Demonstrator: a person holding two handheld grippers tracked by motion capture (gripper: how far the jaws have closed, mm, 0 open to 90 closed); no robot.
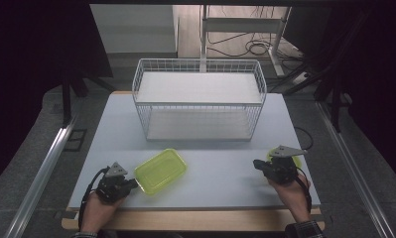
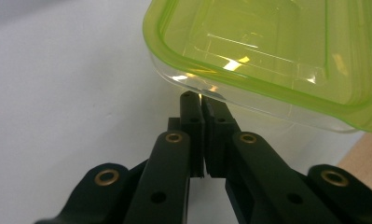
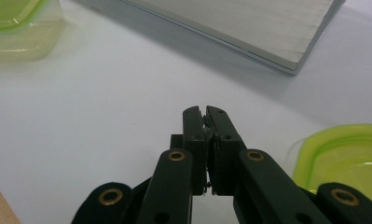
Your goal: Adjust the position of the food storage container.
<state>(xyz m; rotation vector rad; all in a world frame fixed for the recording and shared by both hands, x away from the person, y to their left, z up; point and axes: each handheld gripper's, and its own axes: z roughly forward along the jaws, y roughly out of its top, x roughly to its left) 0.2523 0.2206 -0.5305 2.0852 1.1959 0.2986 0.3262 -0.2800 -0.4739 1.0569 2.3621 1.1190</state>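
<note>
Right now the left gripper (image 1: 128, 184) sits at the near left of the white surface (image 1: 220, 178), its fingers (image 2: 191, 116) pressed together with nothing between them; tips just under the rim of the lime-green-lidded clear rectangular plastic container (image 1: 161, 170), whether touching it I cannot tell. No grip on it. Container lies flat on the surface, near-left of centre, angled, in front of the white wire-mesh two-tier basket shelf (image 1: 199, 101), which stands at the far middle. In the left gripper view the container (image 2: 277, 56) fills the upper right, lid on.

Right gripper (image 1: 260, 166) at near right, fingers (image 3: 193, 126) also narrow, closed on nothing, pointing across the bare surface. Second lime-green lidded container (image 1: 295, 159) sits just beside and partly under it; in the right gripper view it (image 3: 347, 154) shows at lower right.
</note>
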